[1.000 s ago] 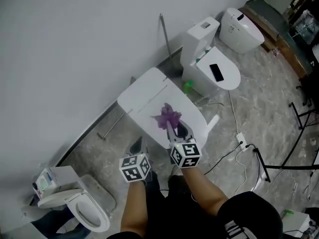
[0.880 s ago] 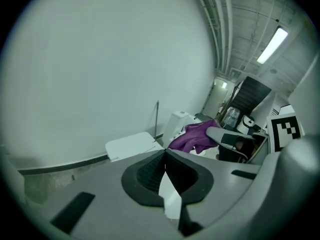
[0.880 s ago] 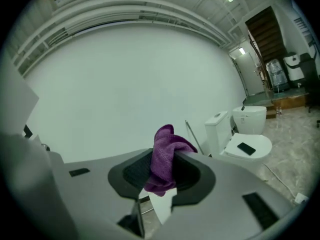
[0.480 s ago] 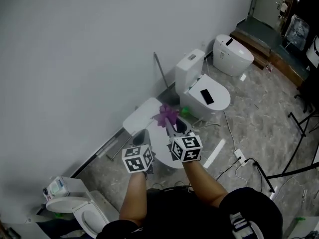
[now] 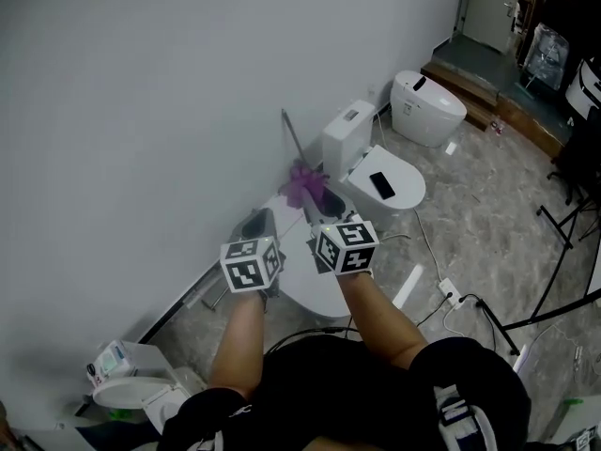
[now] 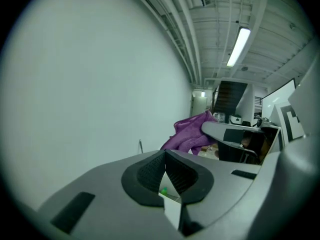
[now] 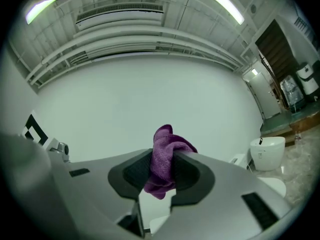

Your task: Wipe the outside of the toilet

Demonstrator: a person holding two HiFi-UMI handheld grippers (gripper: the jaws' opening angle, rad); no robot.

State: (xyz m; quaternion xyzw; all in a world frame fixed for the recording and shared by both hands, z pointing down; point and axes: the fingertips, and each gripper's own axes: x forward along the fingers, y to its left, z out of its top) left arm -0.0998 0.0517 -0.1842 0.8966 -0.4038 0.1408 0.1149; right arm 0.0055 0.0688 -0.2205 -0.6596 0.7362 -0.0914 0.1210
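**Two handheld grippers raised over a white toilet**

The right gripper (image 7: 163,160) is clamped on a bunched purple cloth (image 7: 166,140), which sticks up above its jaws. The cloth is lifted off the toilet (image 5: 315,295) and sits in front of the pale wall (image 5: 141,111). The left gripper (image 6: 165,158) is just beside it, with its jaws pressed together and nothing between them. The toilet sits below both grippers, against the wall.

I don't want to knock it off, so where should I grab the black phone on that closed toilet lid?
Probably grip the black phone across its long edges, from above: it lies flat on the toilet lid, leaving only edges free.
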